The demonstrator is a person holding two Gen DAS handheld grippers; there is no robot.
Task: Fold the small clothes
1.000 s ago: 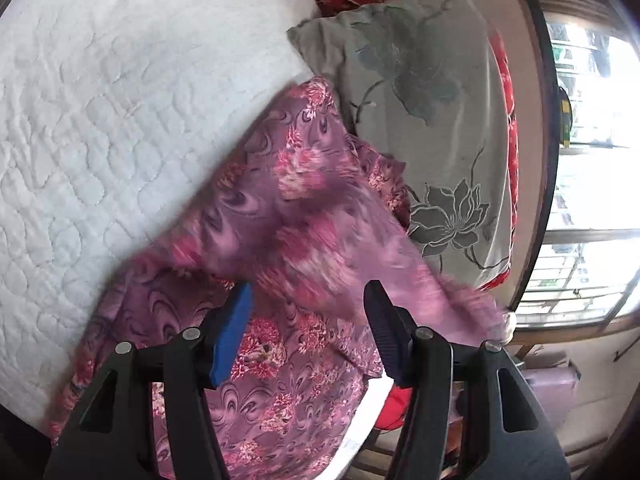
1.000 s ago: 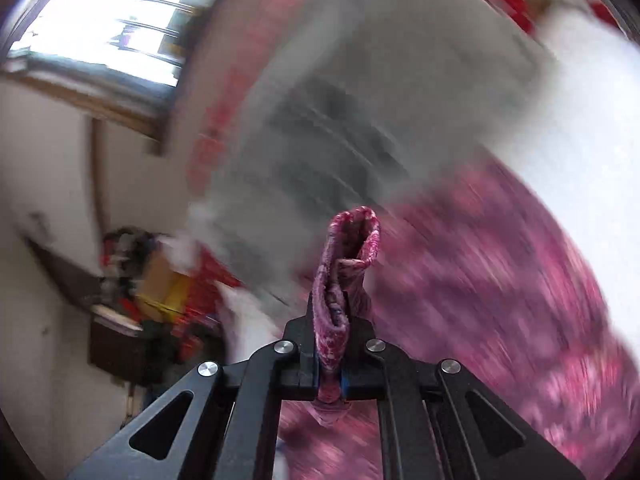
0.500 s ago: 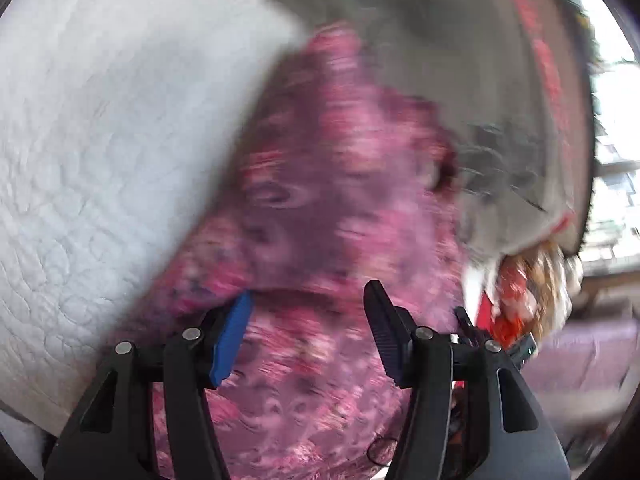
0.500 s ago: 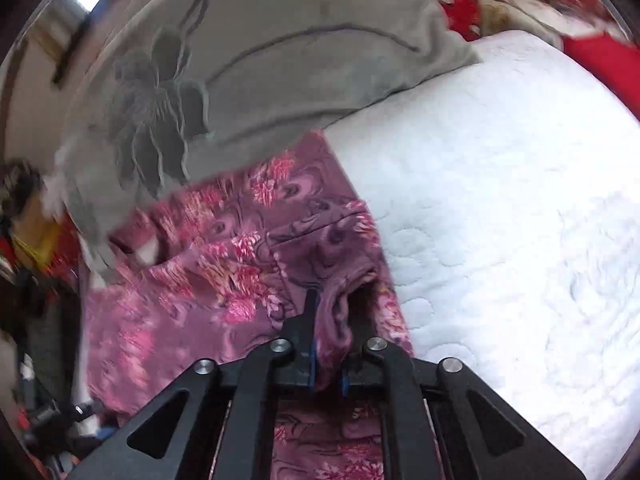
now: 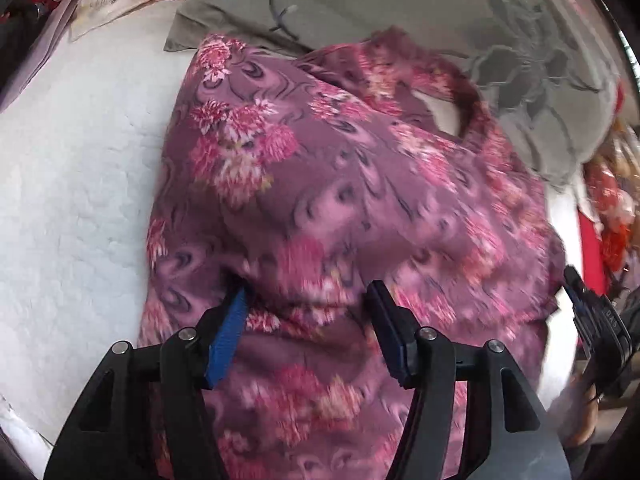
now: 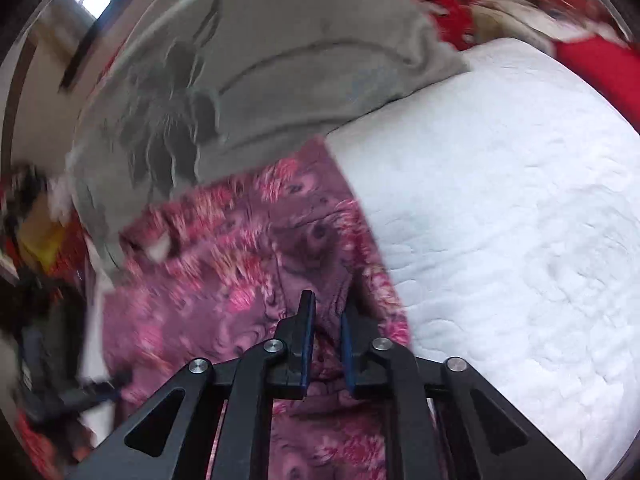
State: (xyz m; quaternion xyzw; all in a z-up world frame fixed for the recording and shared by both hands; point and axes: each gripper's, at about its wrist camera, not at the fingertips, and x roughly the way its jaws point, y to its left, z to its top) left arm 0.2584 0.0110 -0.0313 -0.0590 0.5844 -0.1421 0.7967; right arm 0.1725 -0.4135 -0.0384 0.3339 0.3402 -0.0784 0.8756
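A small purple garment with pink flowers (image 5: 332,184) lies spread on the white quilted bed (image 5: 68,184). Its neck opening faces the grey pillow. My left gripper (image 5: 306,304) is open just above the garment's near part, with cloth between and under the fingers. In the right wrist view the same garment (image 6: 224,264) lies at the lower left. My right gripper (image 6: 326,312) has its jaws a narrow gap apart with a fold of the garment still between them. The right gripper also shows at the right edge of the left wrist view (image 5: 596,320).
A grey pillow with dark flower print (image 5: 460,20) lies behind the garment, also in the right wrist view (image 6: 260,80). Red patterned cloth (image 6: 448,4) and papers (image 5: 104,0) lie at the head of the bed. The bed edge and clutter are to the left (image 6: 36,248).
My right gripper brought the held fold down onto the bed and its jaws have parted slightly. The garment now lies spread flat. My left gripper stayed open and moved in over the cloth.
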